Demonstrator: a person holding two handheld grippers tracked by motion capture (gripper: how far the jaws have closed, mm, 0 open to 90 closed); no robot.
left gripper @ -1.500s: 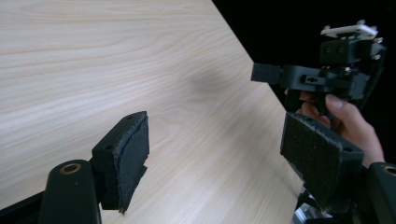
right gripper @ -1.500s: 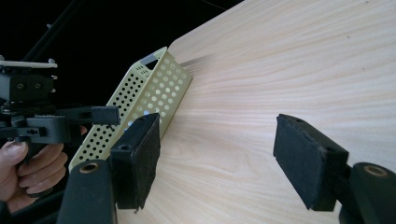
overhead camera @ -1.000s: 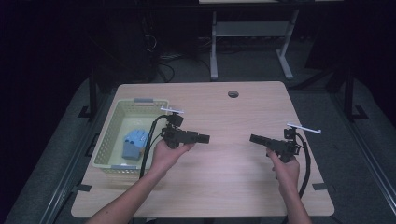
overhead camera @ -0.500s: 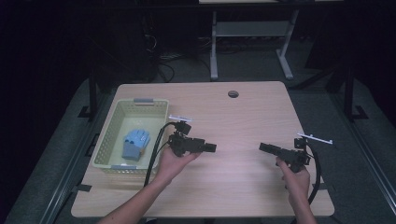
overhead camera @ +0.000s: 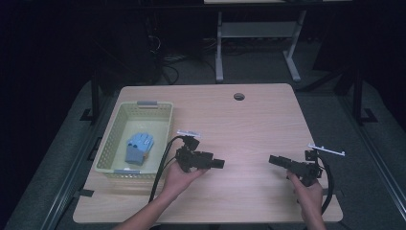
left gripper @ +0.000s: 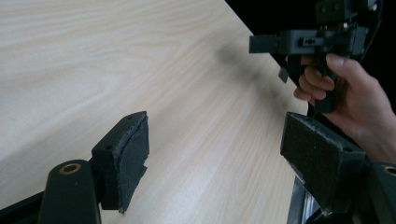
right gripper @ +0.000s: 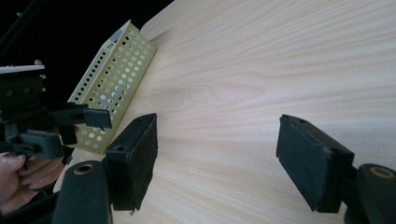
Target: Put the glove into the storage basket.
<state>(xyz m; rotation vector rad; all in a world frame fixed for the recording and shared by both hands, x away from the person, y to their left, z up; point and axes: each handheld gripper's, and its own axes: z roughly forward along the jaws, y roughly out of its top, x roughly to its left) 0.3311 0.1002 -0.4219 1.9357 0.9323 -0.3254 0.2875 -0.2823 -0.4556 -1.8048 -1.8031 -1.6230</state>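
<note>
A pale yellow perforated basket (overhead camera: 116, 139) stands at the left of the wooden table (overhead camera: 239, 127), with a blue glove-like item (overhead camera: 138, 146) lying inside it. My left gripper (overhead camera: 220, 164) hovers just right of the basket and points right. Its jaws are open and hold nothing (left gripper: 215, 158). My right gripper (overhead camera: 272, 159) is held near the table's right front and points left, also open and holding nothing (right gripper: 217, 158). The two grippers face each other across bare wood. The basket's side wall (right gripper: 114, 88) appears in the right gripper view.
A round cable hole (overhead camera: 239, 96) lies near the table's far edge. Cables trail from both grippers toward the front edge. Beyond the table stand a white metal frame (overhead camera: 253, 33) and dark floor.
Both grippers have drawn back toward the table's front edge. The left one shifted slightly right, away from the basket, and the right one moved farther right. Both stayed open.
</note>
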